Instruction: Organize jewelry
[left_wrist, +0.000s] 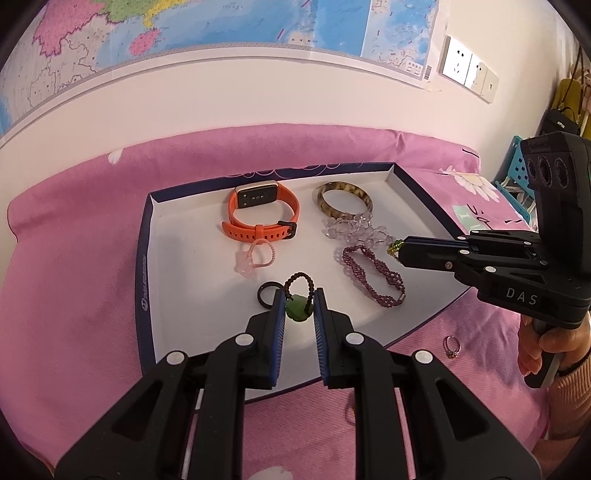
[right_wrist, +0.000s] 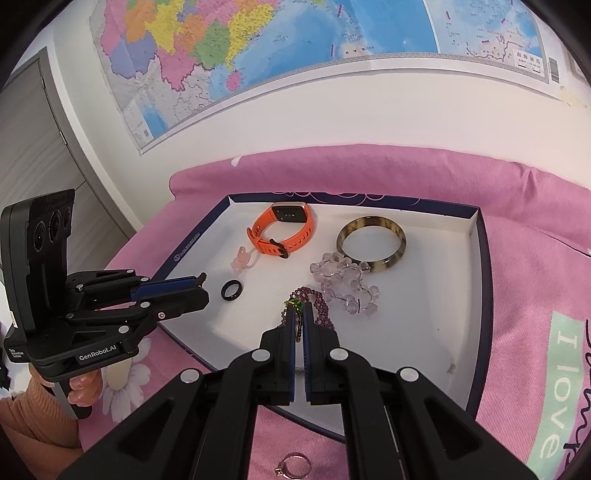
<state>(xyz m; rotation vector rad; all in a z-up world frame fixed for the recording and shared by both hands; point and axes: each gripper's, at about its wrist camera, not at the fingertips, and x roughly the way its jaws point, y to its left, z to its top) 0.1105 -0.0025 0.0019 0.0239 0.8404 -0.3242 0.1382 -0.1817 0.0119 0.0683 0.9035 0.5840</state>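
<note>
Pink bedding (left_wrist: 74, 280) is spread beneath a wall map (right_wrist: 258, 55), and on it lies a shallow white tray (left_wrist: 177, 236) with a dark blue rim. Inside the tray, an orange watch (left_wrist: 258, 216) sits toward 11 o'clock, a mottled bangle (left_wrist: 345, 201) toward 1 o'clock, a clear crystal bracelet (left_wrist: 351, 229) just below the bangle and touching it, a purple beaded bracelet (left_wrist: 369, 277) toward 3 o'clock, a pink charm loop (left_wrist: 255, 256) near the centre and a black ring (left_wrist: 267, 293) toward 6 o'clock.

A green charm on a dark beaded loop (left_wrist: 297, 308) is pinched between the narrowly set jaws of the left gripper (left_wrist: 299, 306), beside the black ring. The jaws of the right gripper (right_wrist: 300, 317) are pressed together on a small green-and-gold beaded piece (right_wrist: 293, 303), held above the purple bracelet; how much of it hangs below cannot be told.

Outside the tray, a gold ring (left_wrist: 452, 347) is left on the bedding at about 5 o'clock of the tray.

All pieces are judged light. The strung bracelets are limp and will drape and swing, so they are best taken at a bead cluster or charm. The bangle and rings are stiff and smooth, likely to slip, and are best pinched across the band. The crystal beads may chip if dropped.
</note>
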